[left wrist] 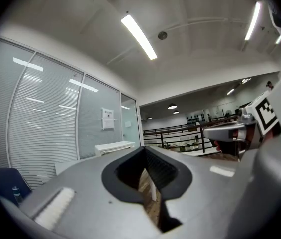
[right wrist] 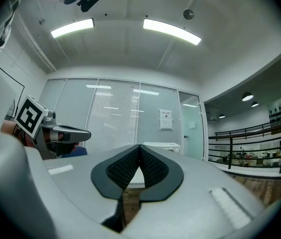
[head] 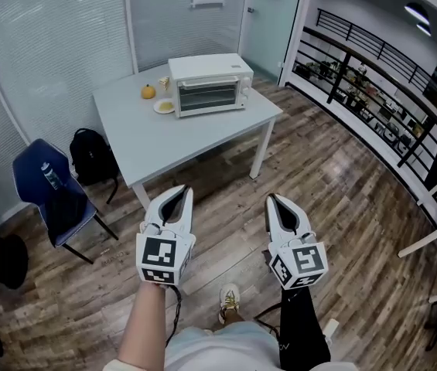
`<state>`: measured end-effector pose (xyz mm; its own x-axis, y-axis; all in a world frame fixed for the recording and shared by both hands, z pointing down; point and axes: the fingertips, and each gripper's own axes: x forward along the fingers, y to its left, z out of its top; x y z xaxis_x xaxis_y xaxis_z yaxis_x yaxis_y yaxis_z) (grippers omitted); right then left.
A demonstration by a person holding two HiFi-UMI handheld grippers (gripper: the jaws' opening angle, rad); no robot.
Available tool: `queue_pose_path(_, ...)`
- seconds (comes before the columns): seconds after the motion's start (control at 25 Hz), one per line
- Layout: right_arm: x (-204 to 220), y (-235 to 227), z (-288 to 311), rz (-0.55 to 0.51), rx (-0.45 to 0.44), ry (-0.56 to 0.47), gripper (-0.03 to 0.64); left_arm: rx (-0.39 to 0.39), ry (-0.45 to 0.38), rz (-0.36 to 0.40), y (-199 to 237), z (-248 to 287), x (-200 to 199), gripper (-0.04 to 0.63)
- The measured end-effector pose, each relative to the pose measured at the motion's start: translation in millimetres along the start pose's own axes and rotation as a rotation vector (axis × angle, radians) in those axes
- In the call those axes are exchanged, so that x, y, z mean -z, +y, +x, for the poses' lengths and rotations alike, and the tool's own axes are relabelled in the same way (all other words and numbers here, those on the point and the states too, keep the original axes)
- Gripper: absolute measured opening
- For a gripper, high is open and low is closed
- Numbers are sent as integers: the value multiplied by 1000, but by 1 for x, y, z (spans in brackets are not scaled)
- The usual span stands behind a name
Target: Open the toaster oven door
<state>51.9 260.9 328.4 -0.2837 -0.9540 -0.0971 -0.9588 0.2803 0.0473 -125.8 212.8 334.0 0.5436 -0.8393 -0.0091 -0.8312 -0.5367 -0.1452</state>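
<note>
The toaster oven [head: 209,83] is placed on a grey table [head: 172,141], well ahead of both pairs of jaws and well apart from them. Its glass door [head: 209,97] is seen closed against the front. Just beside the oven, on the side of the left jaws, a small plate [head: 165,107] and an orange fruit [head: 148,92] are set on the same table.

In the head view the left gripper [head: 178,194] and the right gripper [head: 272,199] are held side by side over the wooden floor [head: 342,207], with their tips pointed towards the table. In the left gripper view the jaws of the left gripper [left wrist: 144,151] are pressed together at the tips, and the oven [left wrist: 114,147] is seen far beyond them, a little to the left. In the right gripper view the jaws of the right gripper [right wrist: 140,147] are also pressed together, with the oven [right wrist: 161,146] just right of the tips, far behind.

Further left of the left jaws a blue chair [head: 52,192] and a black backpack [head: 90,155] are found; a black railing [head: 380,76] is seen far right of the right jaws
</note>
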Motion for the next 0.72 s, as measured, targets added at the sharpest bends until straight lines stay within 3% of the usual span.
queue_pose_path(0.72, 14, -116, 157, 4, -113, -24, 3, -65, 18, 19, 32, 182, 2, 57)
